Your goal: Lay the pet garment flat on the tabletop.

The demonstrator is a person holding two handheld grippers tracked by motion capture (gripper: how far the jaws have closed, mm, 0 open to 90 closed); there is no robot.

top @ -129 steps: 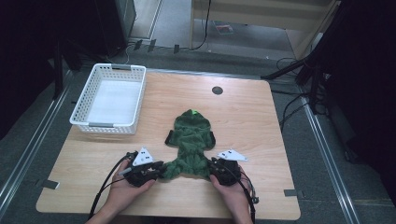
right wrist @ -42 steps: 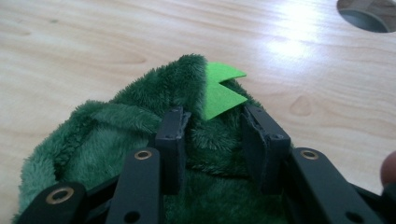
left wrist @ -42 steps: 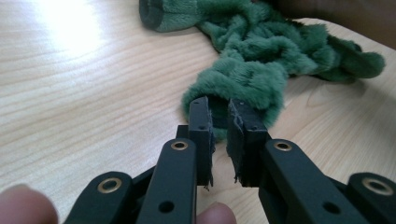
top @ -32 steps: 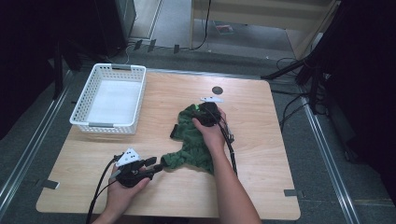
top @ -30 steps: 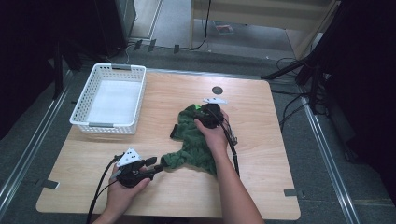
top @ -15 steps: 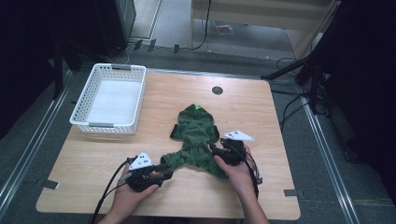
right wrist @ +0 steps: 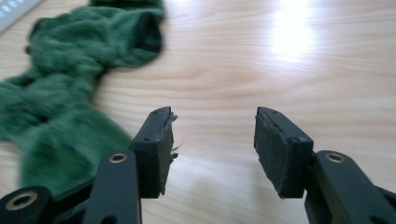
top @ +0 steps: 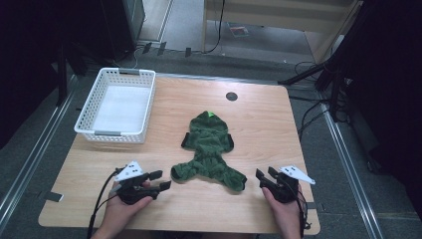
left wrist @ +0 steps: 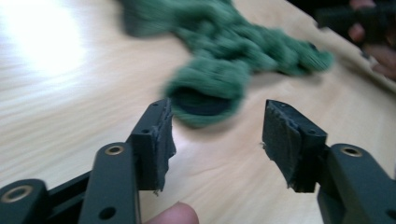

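Note:
A green fuzzy hooded garment [top: 209,149] lies flat in the middle of the wooden table [top: 259,124], hood pointing away and two legs toward me. My left gripper [top: 160,179] rests on the table just left of the left leg cuff [left wrist: 208,91]. Its jaws have just been opening and stand apart with nothing between them [left wrist: 217,116]. My right gripper [top: 266,174] sits a little to the right of the right leg, open and empty [right wrist: 212,126]. In the right gripper view the garment [right wrist: 70,60] lies off to the left.
A white plastic basket [top: 119,104] stands at the table's back left. A black round cable hole [top: 231,96] sits near the far edge. Cables trail from both grippers over the near edge. The other hand [left wrist: 373,28] shows at the top right of the left gripper view.
The right hand came back from the hood end to the near right, past the right leg. The left gripper let go of the left leg cuff and drew back slightly.

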